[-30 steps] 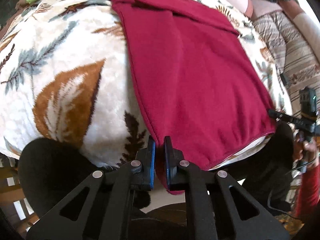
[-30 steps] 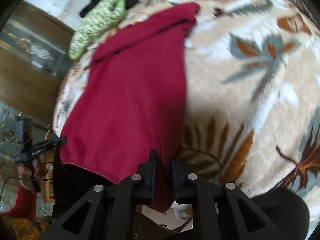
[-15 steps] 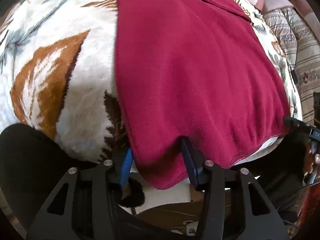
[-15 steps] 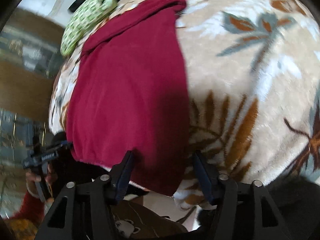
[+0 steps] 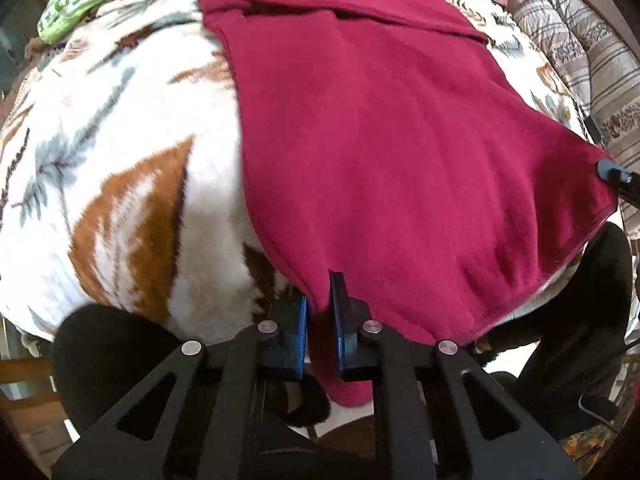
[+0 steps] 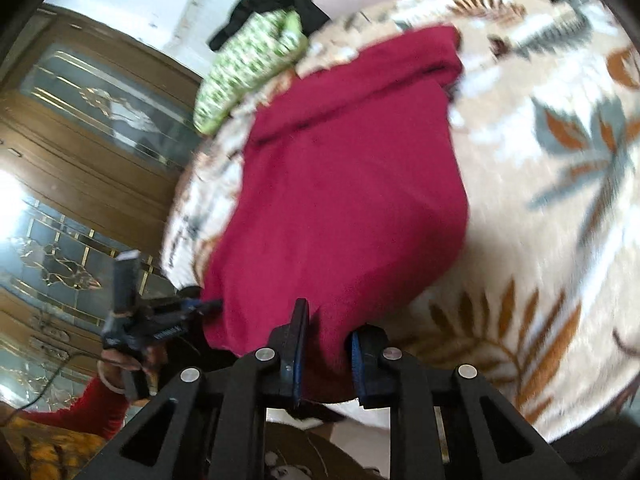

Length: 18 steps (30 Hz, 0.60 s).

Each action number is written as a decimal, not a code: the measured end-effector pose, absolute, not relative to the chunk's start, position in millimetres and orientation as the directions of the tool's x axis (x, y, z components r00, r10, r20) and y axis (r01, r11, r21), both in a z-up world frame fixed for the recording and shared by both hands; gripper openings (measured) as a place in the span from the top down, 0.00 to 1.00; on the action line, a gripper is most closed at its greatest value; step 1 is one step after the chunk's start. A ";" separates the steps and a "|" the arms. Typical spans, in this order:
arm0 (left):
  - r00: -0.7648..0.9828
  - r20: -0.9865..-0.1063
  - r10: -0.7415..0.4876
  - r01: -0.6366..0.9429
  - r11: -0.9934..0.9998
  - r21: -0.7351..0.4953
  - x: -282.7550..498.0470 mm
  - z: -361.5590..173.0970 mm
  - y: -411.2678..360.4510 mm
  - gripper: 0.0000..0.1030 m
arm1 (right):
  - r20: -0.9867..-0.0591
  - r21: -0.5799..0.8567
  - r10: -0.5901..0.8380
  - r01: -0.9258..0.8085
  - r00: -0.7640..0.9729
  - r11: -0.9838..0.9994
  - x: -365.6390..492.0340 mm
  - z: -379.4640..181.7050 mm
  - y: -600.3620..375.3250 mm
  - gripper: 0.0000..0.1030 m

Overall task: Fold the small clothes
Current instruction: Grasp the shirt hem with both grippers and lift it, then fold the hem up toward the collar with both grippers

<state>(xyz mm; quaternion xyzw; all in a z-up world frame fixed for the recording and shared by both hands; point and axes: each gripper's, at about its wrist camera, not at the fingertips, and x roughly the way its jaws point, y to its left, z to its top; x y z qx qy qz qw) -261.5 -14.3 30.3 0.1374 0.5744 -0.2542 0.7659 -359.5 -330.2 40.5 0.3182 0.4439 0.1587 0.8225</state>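
Observation:
A dark red garment (image 5: 380, 140) lies spread on a leaf-patterned blanket (image 5: 120, 160), its far end folded over. My left gripper (image 5: 319, 320) is shut on the garment's near left corner, and the cloth hangs down between the blue pads. In the right wrist view the same red garment (image 6: 344, 200) runs away from me. My right gripper (image 6: 326, 344) has closed on the near right corner, with a thick bunch of cloth between its pads (image 6: 298, 344). The left gripper (image 6: 160, 324) shows at the garment's other near corner.
A green patterned cloth (image 6: 248, 68) and a black cloth (image 6: 272, 4) lie at the blanket's far edge. A wooden cabinet with glass doors (image 6: 80, 140) stands beyond. A striped quilt (image 5: 592, 60) lies to the right. The blanket's near edge drops off below the grippers.
Both grippers opened wide over the garment's near corners half a second ago and have since closed on them again. The near edge is now lifted slightly.

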 end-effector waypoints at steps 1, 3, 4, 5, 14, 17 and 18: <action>0.224 -0.946 -0.233 0.544 0.835 -0.077 -257.5 33.9 -15.6 0.91 | -0.618 0.668 0.544 0.014 0.568 0.744 -357.2 44.0 -330.5 0.83; 0.248 -0.940 -0.235 0.539 0.840 -0.068 -253.0 41.7 -16.6 0.91 | -0.592 0.674 0.541 0.000 0.597 0.739 -351.1 51.5 -332.1 0.83; 0.261 -0.935 -0.239 0.534 0.843 -0.066 -249.2 46.9 -16.9 0.91 | -0.580 0.678 0.539 -0.005 0.611 0.735 -348.7 54.3 -333.1 0.83; 0.269 -0.933 -0.239 0.532 0.844 -0.063 -246.9 49.9 -18.1 0.91 | -0.572 0.681 0.538 -0.008 0.619 0.732 -348.2 56.1 -336.0 0.83; 0.334 -0.895 -0.295 0.501 0.860 -0.097 -214.8 76.7 -27.8 0.91 | -0.497 0.712 0.519 -0.015 0.695 0.702 -332.3 68.8 -355.3 0.83; 0.333 -0.887 -0.320 0.487 0.864 -0.129 -201.1 79.6 -31.7 0.91 | -0.483 0.716 0.508 -0.013 0.714 0.698 -321.0 75.0 -363.1 0.83; 0.340 -0.882 -0.328 0.479 0.867 -0.138 -195.8 81.1 -32.0 0.91 | -0.477 0.717 0.503 -0.011 0.721 0.697 -317.0 77.0 -365.7 0.83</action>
